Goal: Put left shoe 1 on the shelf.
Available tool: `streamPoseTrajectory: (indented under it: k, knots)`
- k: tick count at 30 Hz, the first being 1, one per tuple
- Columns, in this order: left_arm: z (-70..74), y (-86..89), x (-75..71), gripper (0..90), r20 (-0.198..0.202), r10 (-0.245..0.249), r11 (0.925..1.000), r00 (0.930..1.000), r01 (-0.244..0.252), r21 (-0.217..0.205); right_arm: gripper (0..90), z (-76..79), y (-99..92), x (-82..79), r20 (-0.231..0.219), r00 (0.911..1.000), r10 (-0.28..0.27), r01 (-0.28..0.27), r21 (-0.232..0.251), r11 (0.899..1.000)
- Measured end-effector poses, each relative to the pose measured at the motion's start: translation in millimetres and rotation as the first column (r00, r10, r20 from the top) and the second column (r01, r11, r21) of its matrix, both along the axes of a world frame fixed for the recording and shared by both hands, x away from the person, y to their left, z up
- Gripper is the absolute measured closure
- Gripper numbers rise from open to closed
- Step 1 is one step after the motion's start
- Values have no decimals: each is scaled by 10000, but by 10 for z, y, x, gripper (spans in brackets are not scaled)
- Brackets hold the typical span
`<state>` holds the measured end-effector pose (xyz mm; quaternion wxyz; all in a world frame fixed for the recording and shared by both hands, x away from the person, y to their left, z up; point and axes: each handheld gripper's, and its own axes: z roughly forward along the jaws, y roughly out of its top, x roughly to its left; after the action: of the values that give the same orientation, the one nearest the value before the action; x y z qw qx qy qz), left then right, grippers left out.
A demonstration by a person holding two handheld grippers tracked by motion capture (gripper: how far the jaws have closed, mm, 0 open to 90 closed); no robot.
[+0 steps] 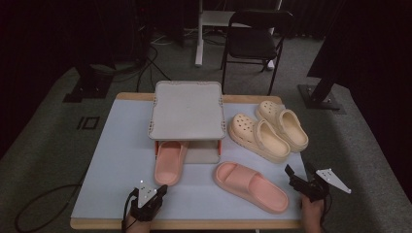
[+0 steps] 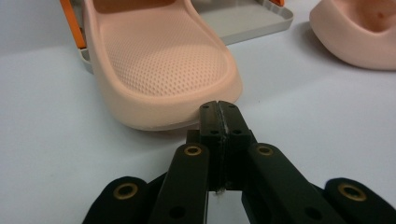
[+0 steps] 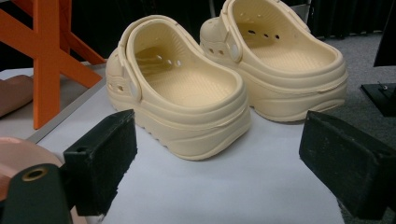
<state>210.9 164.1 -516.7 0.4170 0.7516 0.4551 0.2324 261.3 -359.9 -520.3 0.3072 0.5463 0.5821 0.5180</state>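
Pink slide [image 1: 169,161] sits half under the grey rack [image 1: 187,109], its mate [image 1: 250,186] outside; left gripper [image 2: 218,115] closed, empty, at its heel; right gripper [image 3: 219,163] open, cream clogs [image 3: 187,100] unshelved.

Pink slide sandal [image 1: 169,162] lies flat, toe under the grey rack [image 1: 187,109].

The grey shelf rack [image 1: 187,114] hides the far part of the pink slide [image 1: 170,162] tucked under it; in the left gripper view that slide's far end runs off the top edge, and the second pink slide [image 2: 357,32] is cut by the right edge; both forearms leave the high view at the bottom; the right gripper view cuts off the orange rack legs [image 3: 46,56] at top and left.
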Motion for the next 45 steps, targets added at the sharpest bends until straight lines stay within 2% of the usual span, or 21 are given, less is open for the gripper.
streamPoseTrajectory:
  k: [4,8,16,26,35,40,41,42,45]
  knots:
    - [1,-44,98,895,83,59,10000,9999,-59,58,108,0,0,0,3,10000,5,-5,2,10000]
    - [3,-78,232,895,20,171,9998,9999,-171,-81,109,1,-3,-3,17,10000,-8,8,7,10000]
    - [10,-164,453,896,1,327,9995,9995,-327,-41,109,1,1,-2,9,10000,22,-22,-9,10000]
    - [0,-166,702,896,-60,752,9972,9971,-752,44,109,1,2,-4,4,10000,29,-29,5,10000]
    - [-28,-160,861,896,-209,879,9960,9959,-876,190,109,6,12,-3,-63,10000,77,-78,-138,9999]
    - [-34,-138,877,892,-284,645,9979,9975,-643,103,123,14,34,-2,-164,9998,145,-149,-236,9996]
    - [-32,-133,868,891,-222,490,9985,9986,-485,237,123,16,34,-2,-166,9997,156,-161,-265,9995]
    - [-30,-128,855,881,-112,392,9991,9992,-390,182,123,21,36,-3,-133,9998,178,-181,-246,9995]
    - [-22,-112,829,753,34,109,9998,9999,-110,175,123,42,30,5,-112,9994,342,-344,-138,9993]
